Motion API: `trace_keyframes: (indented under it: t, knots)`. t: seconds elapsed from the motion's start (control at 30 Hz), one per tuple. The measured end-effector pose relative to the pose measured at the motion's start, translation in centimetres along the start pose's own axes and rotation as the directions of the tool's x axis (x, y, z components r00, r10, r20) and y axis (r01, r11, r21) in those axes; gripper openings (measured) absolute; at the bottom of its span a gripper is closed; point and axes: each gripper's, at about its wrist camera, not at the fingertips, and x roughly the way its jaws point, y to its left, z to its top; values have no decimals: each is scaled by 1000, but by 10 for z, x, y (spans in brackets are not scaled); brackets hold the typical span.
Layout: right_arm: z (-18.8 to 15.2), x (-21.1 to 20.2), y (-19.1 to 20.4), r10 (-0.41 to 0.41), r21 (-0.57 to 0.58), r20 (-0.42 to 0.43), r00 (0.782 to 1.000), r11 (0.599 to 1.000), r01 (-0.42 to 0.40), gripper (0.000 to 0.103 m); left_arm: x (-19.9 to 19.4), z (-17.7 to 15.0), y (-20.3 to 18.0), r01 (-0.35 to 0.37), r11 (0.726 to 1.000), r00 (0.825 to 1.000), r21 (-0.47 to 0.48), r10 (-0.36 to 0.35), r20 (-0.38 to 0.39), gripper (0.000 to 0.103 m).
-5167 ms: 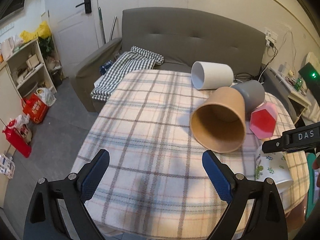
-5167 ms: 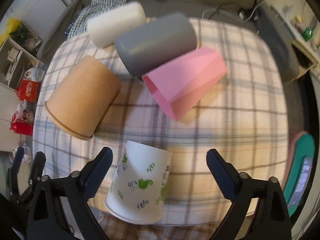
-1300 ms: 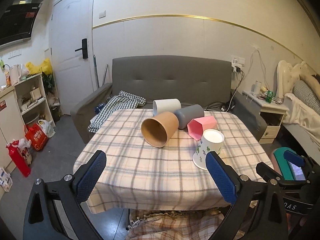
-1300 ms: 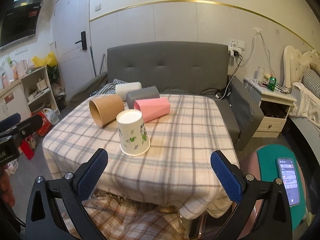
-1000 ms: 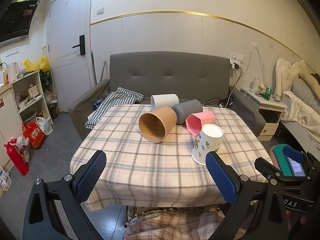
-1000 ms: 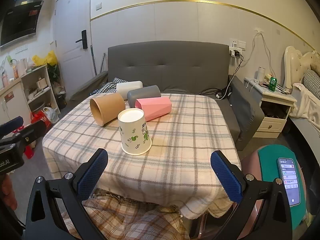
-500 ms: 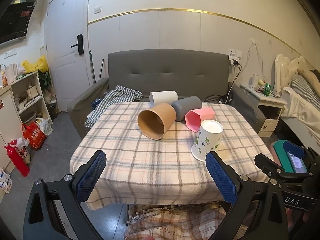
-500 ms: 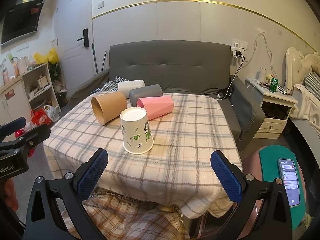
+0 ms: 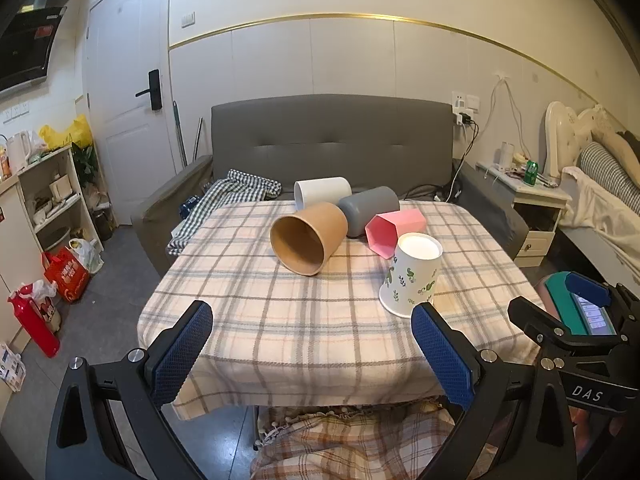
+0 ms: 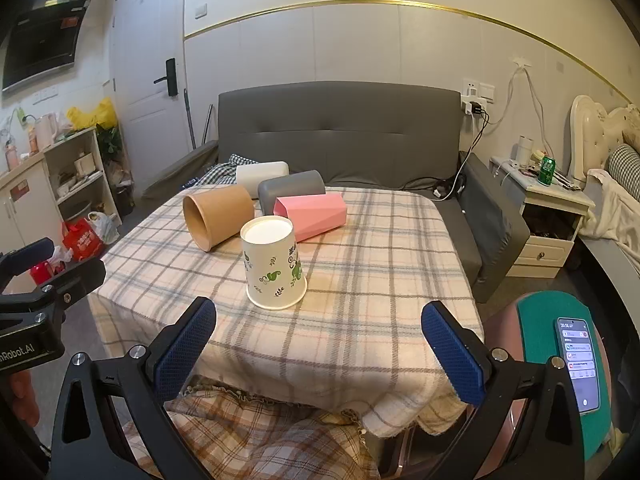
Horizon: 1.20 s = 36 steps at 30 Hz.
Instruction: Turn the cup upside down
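Observation:
A white paper cup with green leaf prints stands upside down, rim on the plaid tablecloth, near the table's front. My left gripper is open and empty, held back from the table's near edge. My right gripper is open and empty, also back from the table, with the cup ahead and slightly left of centre. The right gripper's body shows at the right of the left wrist view.
Several cups lie on their sides behind the paper cup: brown, grey, pink and white. A grey sofa stands behind the table. A phone lies on a teal stool at right.
Five seconds ago the leaf-print cup lay on its side under the right gripper; it now stands upside down. Over the last second both grippers stayed back, open, drifting only slightly.

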Motion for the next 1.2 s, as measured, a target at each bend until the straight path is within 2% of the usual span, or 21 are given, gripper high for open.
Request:
trace_keyframes:
  t: [1.2]
  knots:
    - [1,-3,0,6,1,2,1000,1000,-6,103,-1,-4,-1,-7,1000,1000,-1,7,-10,103]
